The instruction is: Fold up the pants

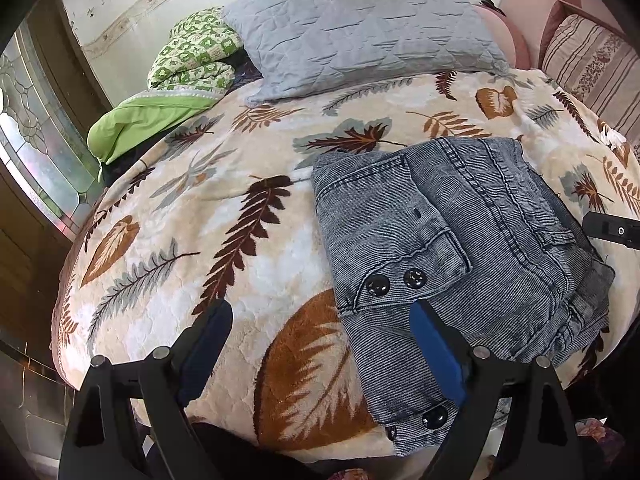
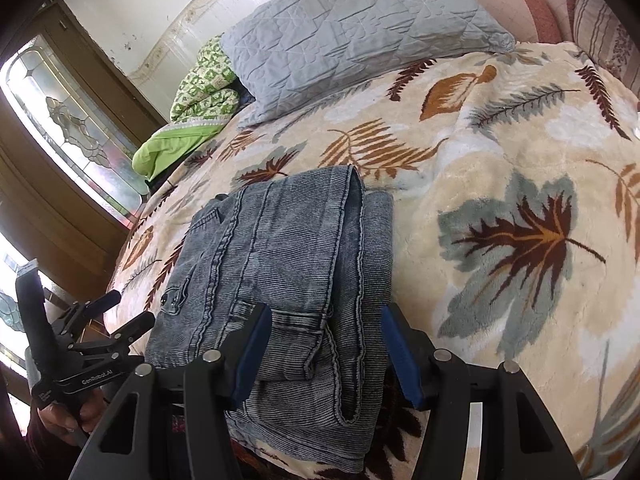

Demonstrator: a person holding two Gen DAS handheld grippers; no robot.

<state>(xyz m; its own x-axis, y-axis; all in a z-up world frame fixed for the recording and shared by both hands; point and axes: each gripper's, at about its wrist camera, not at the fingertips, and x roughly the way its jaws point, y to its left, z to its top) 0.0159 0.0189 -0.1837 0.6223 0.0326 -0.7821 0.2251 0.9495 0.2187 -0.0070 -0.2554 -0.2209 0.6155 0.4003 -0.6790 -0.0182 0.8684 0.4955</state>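
Bed covered by cream fleece blanket (image 1: 240, 280) with brown, rust and grey leaf print; folded grey pants (image 1: 460, 240) lie on blanket near front edge; grey quilted pillow (image 1: 360, 28) at head, green patterned quilt (image 1: 192, 64) bundled beside it, striped cushion (image 1: 592, 64) far right; white wall behind, wooden door with leaded glass (image 2: 80, 128) at left; left gripper (image 1: 324, 320) jaws wide apart, holding nothing, one finger over pants edge; right gripper (image 2: 320, 340) jaws apart, straddling pants' near fold, whether pads press cloth unclear.

text: "GenRobot.AI" | on: left gripper (image 2: 132, 316) body | else: none
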